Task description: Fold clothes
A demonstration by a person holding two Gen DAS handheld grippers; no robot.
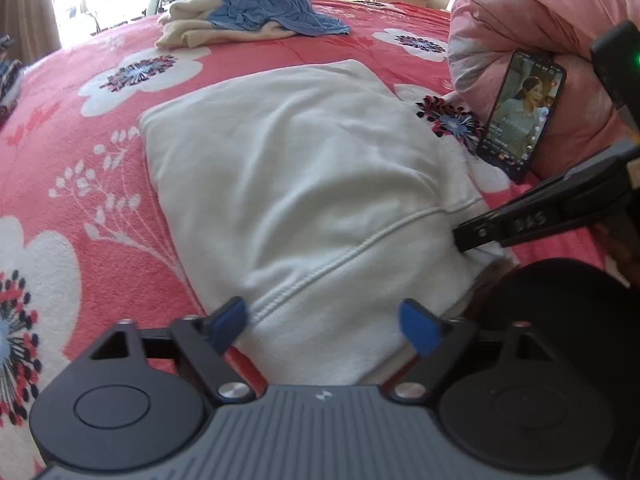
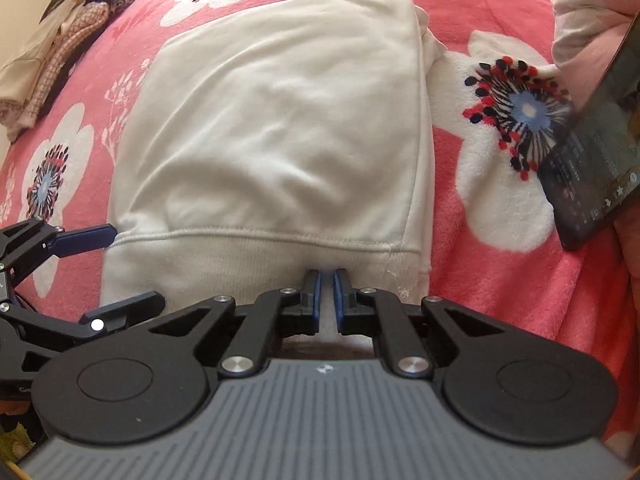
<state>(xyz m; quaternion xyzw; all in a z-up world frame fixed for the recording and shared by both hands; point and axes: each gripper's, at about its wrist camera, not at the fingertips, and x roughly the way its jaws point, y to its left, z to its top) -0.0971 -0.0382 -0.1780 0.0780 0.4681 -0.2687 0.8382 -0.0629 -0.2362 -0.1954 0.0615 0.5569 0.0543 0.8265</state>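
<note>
My left gripper (image 1: 324, 326) has jaws spread wide over the ribbed hem of the white sweatshirt (image 1: 304, 184), which lies half-folded in the middle of the red flower blanket (image 1: 72, 152), w/ nothing clamped. My right gripper (image 2: 326, 294) is pinched tight on the same hem at approx. 5 o'clock of the garment. I judge a fold step is in hand; next, the left must close on the hem at 7 o'clock and both lift it toward 12 o'clock.

My right gripper (image 2: 327, 294) pinches the ribbed hem of the folded white sweatshirt (image 2: 276, 120), its blue pads (image 2: 317, 292) nearly together with cloth between them. My left gripper (image 2: 110, 268) stands at the hem's left corner, fingers spread wide. The garment lies on a pink floral blanket (image 2: 472, 216). A phone (image 2: 596, 168) leans at right; other clothes (image 2: 60, 52) lie upper left.
</note>
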